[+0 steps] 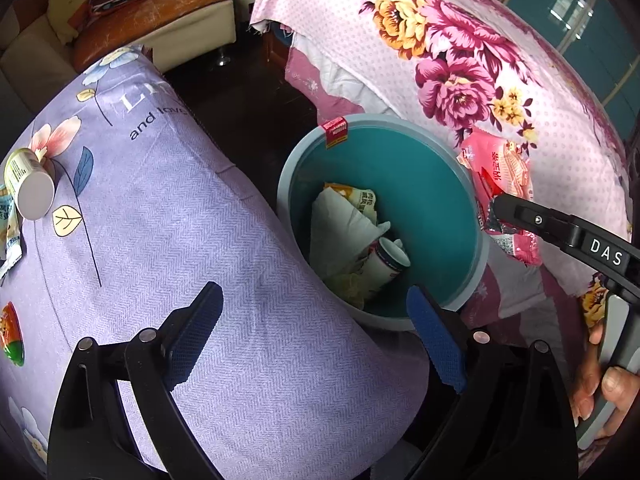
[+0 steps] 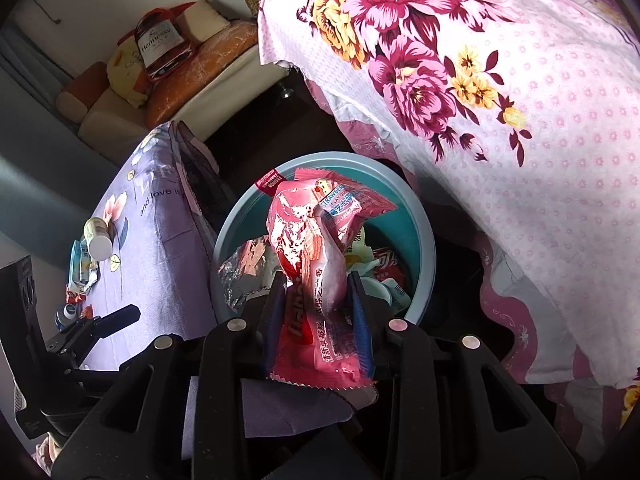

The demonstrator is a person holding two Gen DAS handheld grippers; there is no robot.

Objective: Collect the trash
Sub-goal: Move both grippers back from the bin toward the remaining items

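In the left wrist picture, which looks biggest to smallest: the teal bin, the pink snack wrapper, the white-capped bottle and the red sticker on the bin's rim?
1. Teal bin
2. Pink snack wrapper
3. White-capped bottle, though fisheye stretch at the edge makes this unsure
4. Red sticker

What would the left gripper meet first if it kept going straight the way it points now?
Probably the purple bedcloth near its edge, or the rim of the teal bin just beyond; depth is unclear. The left gripper is open and empty.

Bin [image 1: 384, 168] between two cloth-covered surfaces, cup [image 1: 386, 262] inside, bottle [image 1: 28, 188] left.
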